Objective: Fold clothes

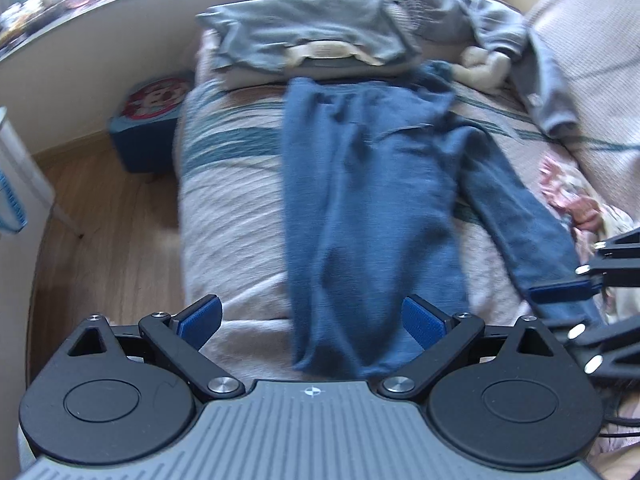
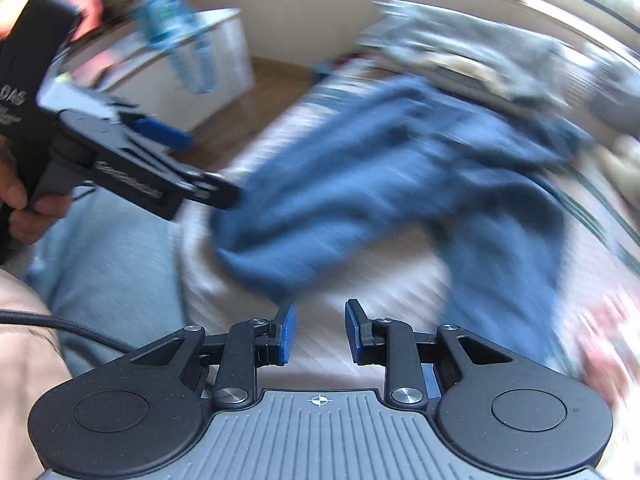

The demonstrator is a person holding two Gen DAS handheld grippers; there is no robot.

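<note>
A blue knit sweater (image 1: 360, 200) lies flat on the striped bedcover (image 1: 224, 216), one sleeve (image 1: 516, 208) stretched out to the right. My left gripper (image 1: 312, 320) hovers over the sweater's near hem, open wide with nothing between its fingers. My right gripper (image 1: 568, 312) reaches in at the right edge, by the sleeve's cuff. In the blurred right wrist view, the right gripper (image 2: 320, 334) is open by a narrow gap over bare bedcover, the sweater (image 2: 380, 168) just beyond it. There the left gripper (image 2: 200, 164) shows at the upper left, held in a hand (image 2: 24, 208).
Grey clothes (image 1: 312, 36) are piled at the bed's far end beside a cream stuffed toy (image 1: 480, 66). Pink floral cloth (image 1: 576, 196) lies at the right. A blue stool (image 1: 148, 128) and a white cabinet (image 1: 20, 176) stand on the wooden floor (image 1: 104, 216) left of the bed. A jeans-clad leg (image 2: 112, 264) shows.
</note>
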